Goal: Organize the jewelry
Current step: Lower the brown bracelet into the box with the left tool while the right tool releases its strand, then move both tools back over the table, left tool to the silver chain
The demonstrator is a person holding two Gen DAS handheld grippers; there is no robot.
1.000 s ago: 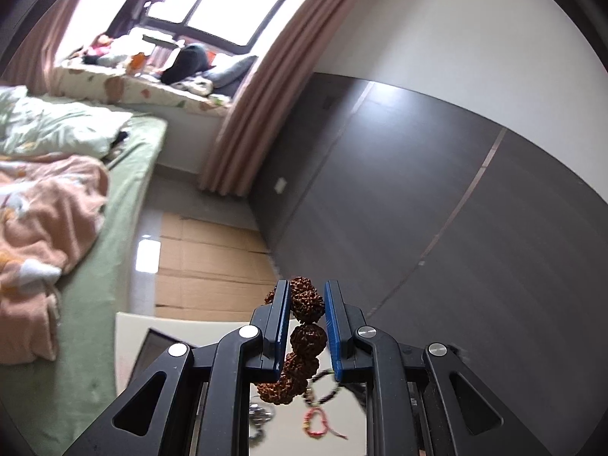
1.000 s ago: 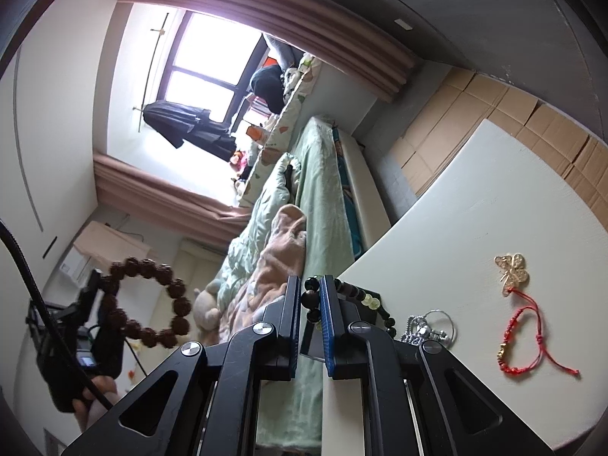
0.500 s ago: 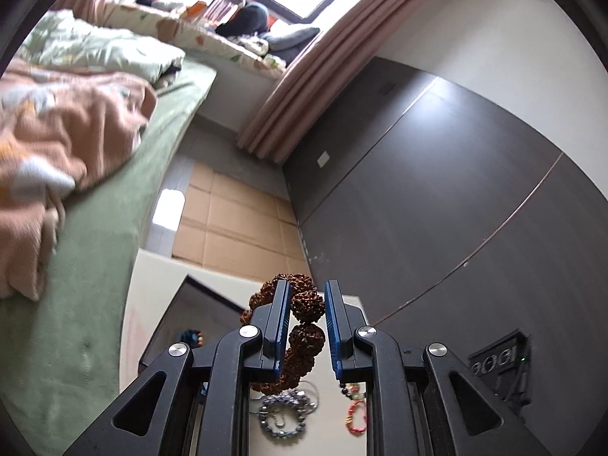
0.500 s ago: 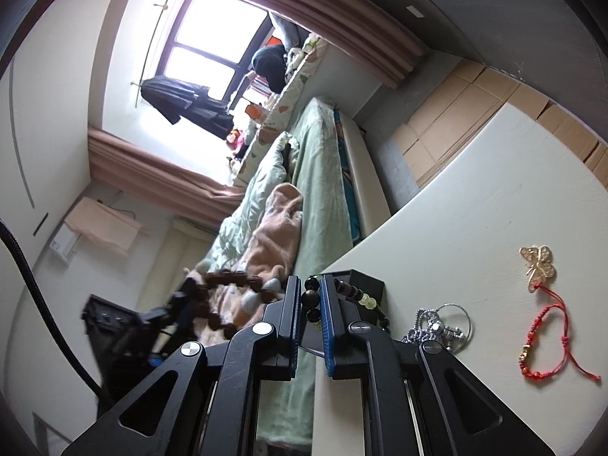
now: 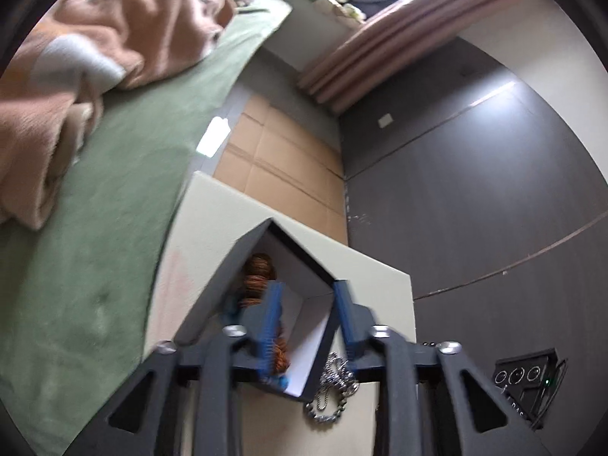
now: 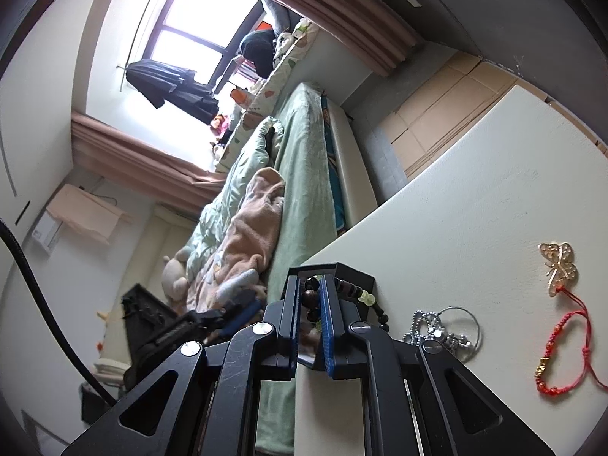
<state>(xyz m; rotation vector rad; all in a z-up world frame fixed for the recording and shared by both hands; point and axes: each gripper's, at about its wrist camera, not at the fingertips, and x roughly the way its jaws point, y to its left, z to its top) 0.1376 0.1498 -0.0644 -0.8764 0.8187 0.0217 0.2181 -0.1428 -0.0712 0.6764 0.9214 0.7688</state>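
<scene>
In the left wrist view my left gripper (image 5: 306,296) is open over a black box (image 5: 292,254) with a white inside. The brown seed-bead bracelet (image 5: 258,277) lies loose in the box, beside the left finger. In the right wrist view my right gripper (image 6: 306,292) is shut on a dark bead bracelet (image 6: 351,288) with pale green beads, held above the table near the black box (image 6: 342,271). The left gripper (image 6: 243,311) shows blurred at the left.
On the cream table (image 6: 475,209) lie a silver ball chain with a ring (image 6: 440,330), a gold butterfly brooch (image 6: 558,266) and a red cord bracelet (image 6: 562,357). The silver chain (image 5: 330,383) also shows by the box. A bed (image 5: 95,190) flanks the table.
My left gripper has dropped to the black box and opened, letting the brown bracelet fall inside. My right gripper has stayed shut on the dark bead bracelet.
</scene>
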